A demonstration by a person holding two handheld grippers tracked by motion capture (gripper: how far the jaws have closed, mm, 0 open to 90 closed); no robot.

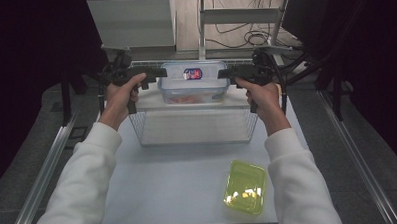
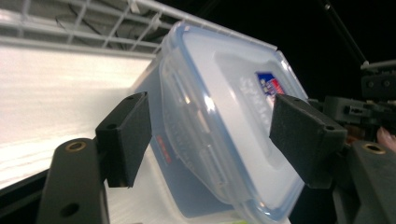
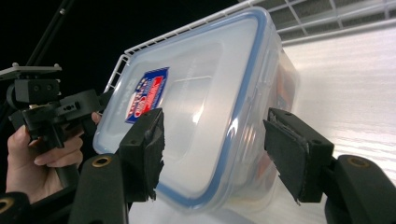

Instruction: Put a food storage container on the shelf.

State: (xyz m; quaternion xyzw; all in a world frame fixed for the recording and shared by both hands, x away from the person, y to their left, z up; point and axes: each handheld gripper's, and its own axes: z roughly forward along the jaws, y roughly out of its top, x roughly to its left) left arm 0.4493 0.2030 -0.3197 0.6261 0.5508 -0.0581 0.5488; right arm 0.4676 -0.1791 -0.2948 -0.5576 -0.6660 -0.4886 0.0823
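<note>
- A clear plastic food container (image 1: pixel 193 82) with a blue-rimmed snap lid and a red-and-blue label sat on top of a white wire rack (image 1: pixel 194 126) at the far side of the table.
- The left gripper (image 1: pixel 152 72) and right gripper (image 1: pixel 229 72) flanked its two short ends, each held in a white-sleeved person's hand.
- Both pairs of jaws stood apart, straddling the lid's edge without touching it, as both gripper views showed.
- A yellow-green lid or tray (image 1: pixel 245 186) lay near the table's front edge, well apart.
- The box appeared rigid and smooth, likely slippery; something orange inside suggested modest weight.
- The firmest hold looked to be the lid's rim and side latches at each end.
</note>
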